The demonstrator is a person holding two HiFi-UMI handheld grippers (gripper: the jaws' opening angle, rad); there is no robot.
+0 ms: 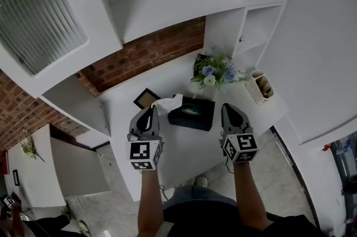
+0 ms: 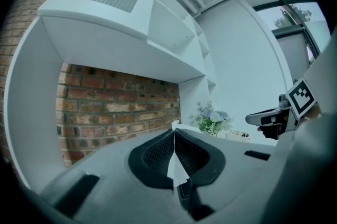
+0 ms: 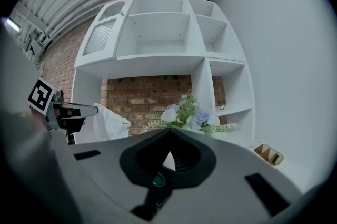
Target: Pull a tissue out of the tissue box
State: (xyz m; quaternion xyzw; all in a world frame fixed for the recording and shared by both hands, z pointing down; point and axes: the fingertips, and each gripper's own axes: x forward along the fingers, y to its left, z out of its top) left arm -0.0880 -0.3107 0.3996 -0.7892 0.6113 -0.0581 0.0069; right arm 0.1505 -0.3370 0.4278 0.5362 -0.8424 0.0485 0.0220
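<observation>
1. The left gripper (image 1: 151, 110) is clamped tight on the tissue (image 1: 169, 102), which spreads toward its 2 o'clock.
2. The black tissue box (image 1: 192, 114) sits at its 3 o'clock.
3. The right gripper (image 1: 228, 109) has its tips together and holds nothing.
4. Flowers (image 1: 215, 71) stand at the box's 1 o'clock.

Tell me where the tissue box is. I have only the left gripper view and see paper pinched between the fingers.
Observer: The black tissue box sits on the counter, just right of the left gripper.
Operator: Say how much is out.
Observer: The right gripper view shows the tissue hanging from it as a broad crumpled sheet.
Operator: Now report the other gripper.
Observer: The right gripper is on the box's right side, shut, nothing between its fingers.
</observation>
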